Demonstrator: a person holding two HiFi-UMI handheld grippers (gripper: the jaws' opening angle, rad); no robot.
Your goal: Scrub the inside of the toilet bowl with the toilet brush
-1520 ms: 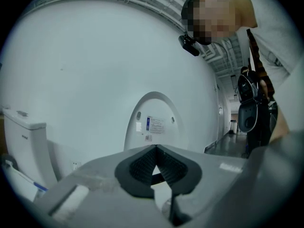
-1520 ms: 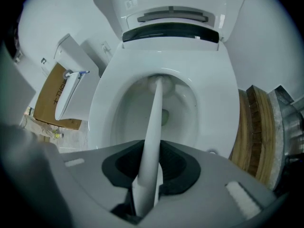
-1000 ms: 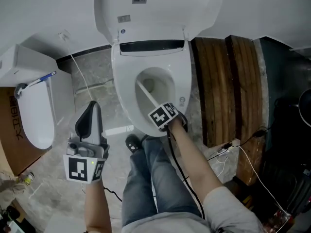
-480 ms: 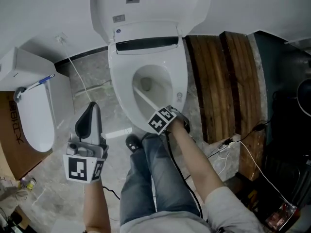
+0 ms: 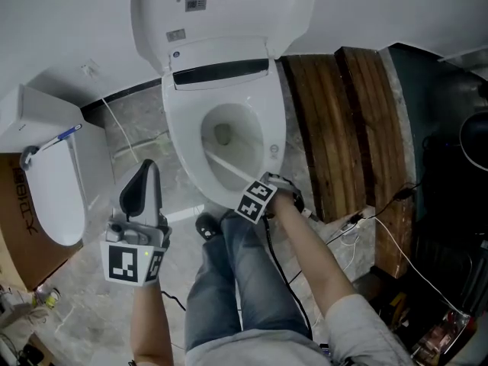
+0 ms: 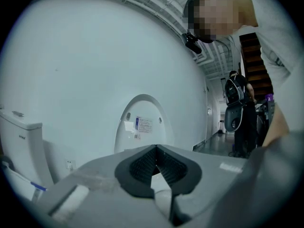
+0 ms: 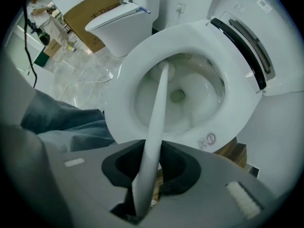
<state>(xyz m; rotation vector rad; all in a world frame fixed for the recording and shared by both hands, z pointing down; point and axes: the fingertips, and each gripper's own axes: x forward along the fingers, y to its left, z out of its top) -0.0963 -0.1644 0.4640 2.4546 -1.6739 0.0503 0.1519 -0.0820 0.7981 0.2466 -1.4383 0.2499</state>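
The white toilet (image 5: 177, 120) stands at top centre with its lid (image 5: 221, 6) raised. My right gripper (image 5: 245, 186) hangs over the seat's front edge, shut on the white toilet brush handle (image 5: 226, 165). The handle slants into the bowl toward its left wall. In the right gripper view the handle (image 7: 156, 113) runs from between the jaws of the right gripper (image 7: 151, 151) down past the drain (image 7: 177, 95); the brush head is hard to make out. My left gripper (image 5: 143, 168) is shut and empty over the floor left of the toilet, its tip (image 6: 156, 148) facing the wall.
A second toilet (image 5: 47, 197) and a cardboard box (image 5: 14, 227) stand at the left. Wooden planks (image 5: 335, 120) lie right of the toilet, with cables (image 5: 381, 239) beyond. The person's jeans (image 5: 229, 280) and shoe (image 5: 207, 225) are in front of the bowl.
The right gripper has drawn back toward the seat's front edge, and the brush handle lies flatter, its far end nearer the bowl's front left. The left gripper has stayed put.
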